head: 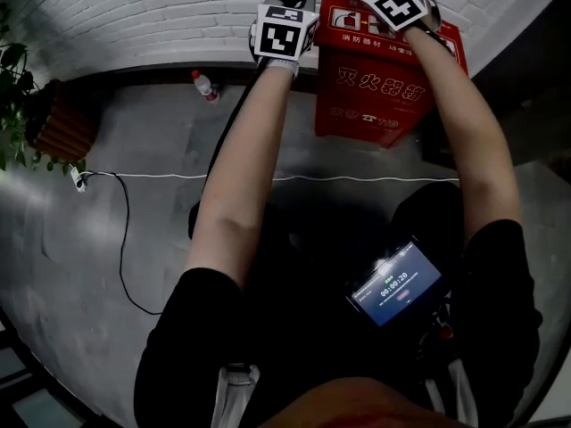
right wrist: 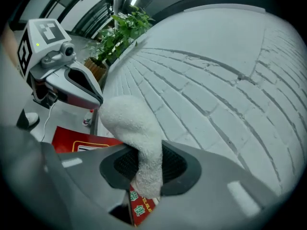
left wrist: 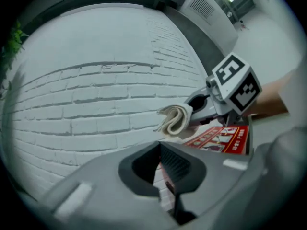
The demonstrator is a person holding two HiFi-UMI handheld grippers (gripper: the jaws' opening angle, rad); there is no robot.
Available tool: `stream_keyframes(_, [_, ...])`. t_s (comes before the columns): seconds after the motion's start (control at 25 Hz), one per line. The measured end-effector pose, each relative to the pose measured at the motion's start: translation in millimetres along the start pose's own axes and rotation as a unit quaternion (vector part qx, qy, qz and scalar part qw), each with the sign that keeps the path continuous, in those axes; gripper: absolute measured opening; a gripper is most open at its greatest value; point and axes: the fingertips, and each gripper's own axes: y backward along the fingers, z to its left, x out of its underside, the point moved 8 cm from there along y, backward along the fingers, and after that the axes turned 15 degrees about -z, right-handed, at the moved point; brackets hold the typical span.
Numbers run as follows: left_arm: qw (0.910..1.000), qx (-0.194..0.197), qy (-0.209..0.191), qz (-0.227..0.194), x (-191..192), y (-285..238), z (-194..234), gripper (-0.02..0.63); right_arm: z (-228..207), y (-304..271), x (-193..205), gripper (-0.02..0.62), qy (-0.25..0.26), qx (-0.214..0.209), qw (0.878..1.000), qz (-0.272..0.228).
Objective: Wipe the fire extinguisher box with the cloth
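Since the red fire extinguisher box (head: 384, 78) stands on the floor (head: 161, 150) against the white brick wall (head: 134, 16), with its top running side to side along the wall, the wipe looks like it'll be a sideways sweep. The cloth (right wrist: 134, 133) pokes up and forward out of the right gripper (right wrist: 146, 159), which is clamped on it right above the box's lid; can't tell if it's touching. The left gripper (left wrist: 159, 155) hangs just off the box's left edge, jaws nearly closed on nothing, so the right one's clearly the closer one for this.
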Motion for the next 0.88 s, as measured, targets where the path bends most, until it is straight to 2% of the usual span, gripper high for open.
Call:
stream_keyframes(0.2, [0.9996,-0.006,0.024,0.010,18,-11,12,0.002,-3,-36,17,0.095,0.046,-0.016,0.998,0.047])
stream_keyframes(0.44, [0.9993,0.015,0.029,0.020,20,-13,7,0.000,20,-60,37,0.095,0.069,-0.072,0.990,0.096])
stream_keyframes(0.76, [0.9993,0.009,0.023,0.027,24,-7,13,0.002,44,-40,31,0.091,0.082,-0.126,0.982,0.118])
stream_keyframes(0.88, [0.9990,0.019,0.027,0.031,21,0,7,0.000,52,-29,28,0.091,0.085,-0.142,0.978,0.124])
